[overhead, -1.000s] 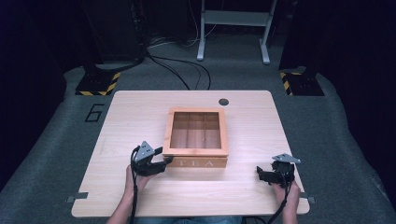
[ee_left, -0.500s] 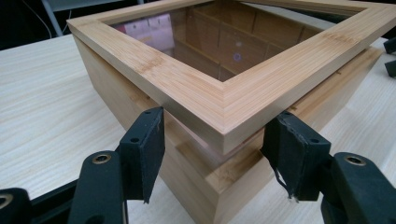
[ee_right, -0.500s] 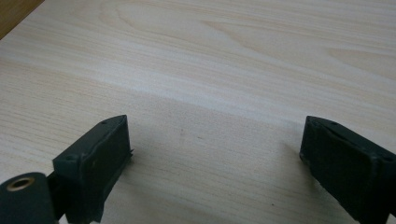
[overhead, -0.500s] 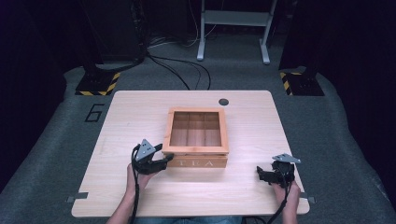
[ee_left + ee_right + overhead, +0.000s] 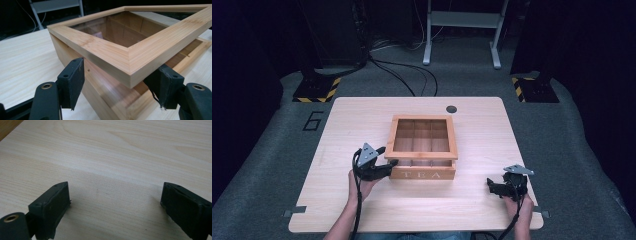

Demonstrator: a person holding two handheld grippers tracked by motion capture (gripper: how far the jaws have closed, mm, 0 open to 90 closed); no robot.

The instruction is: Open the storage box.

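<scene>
So the wooden tea box point(image 5: 424, 145) sits mid-frame in the high view, on the pale wood bench point(image 5: 337, 200), with "TEA" on its front wall facing the bottom of the frame. The left gripper point(image 5: 388, 165) is at the box's lower-left corner, and in the left gripper view the glass-windowed lid point(image 5: 130, 53) is tilted up, with a gap under its near corner and the box body point(image 5: 105, 92) below. The gripper's jaws have just been opening and now stand either side of that lid corner: one pad point(image 5: 72, 78) looks clear of the wood, while the other is tucked under the lid's edge at lower right, so I can't tell whether it touches. I'd call it apart rather than clamped. The right gripper point(image 5: 498, 188) is at the lower right of the high view, well apart from the box, jaws wide with bare bench between them. If the job is lifting the lid, I'd say a corner is a poor place to grab, since the wood tapers there and can squirt out. Better to slide along to the straight front edge, clamp squarely on the frame and not the glass, then swing up along the hinge arc. The idle right gripper could steady the box body so it doesn't skate across the bench.
</scene>
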